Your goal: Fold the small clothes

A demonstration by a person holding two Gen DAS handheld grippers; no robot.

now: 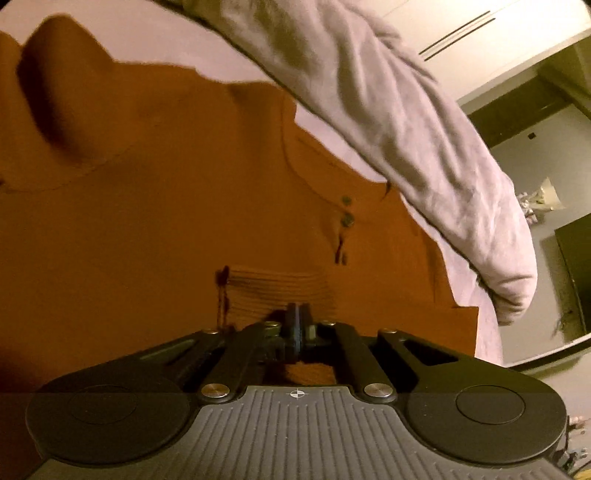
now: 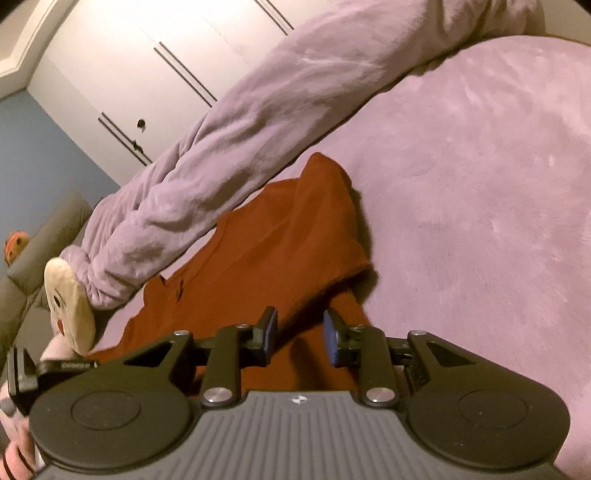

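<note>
A rust-orange small garment [image 1: 166, 206] lies spread on a lilac bed cover [image 1: 129, 33], its two buttons [image 1: 347, 210] showing at the placket. My left gripper [image 1: 299, 314] is shut, its tips right over a ribbed band [image 1: 266, 288] of the garment; no cloth shows between the pads. In the right wrist view the same garment [image 2: 280, 240] lies partly folded, with a raised fold at its far end. My right gripper [image 2: 300, 332] hovers open just above its near edge, the fabric below the gap and not pinched.
A person's arm in a lilac sleeve [image 2: 221, 155] crosses above the garment, and the same sleeve [image 1: 406, 129] shows in the left wrist view. A cream plush thing [image 2: 70, 306] sits at its cuff. White wardrobe doors [image 2: 122, 66] and a grey cushion [image 2: 44, 236] stand behind. The bed cover [image 2: 480, 184] stretches to the right.
</note>
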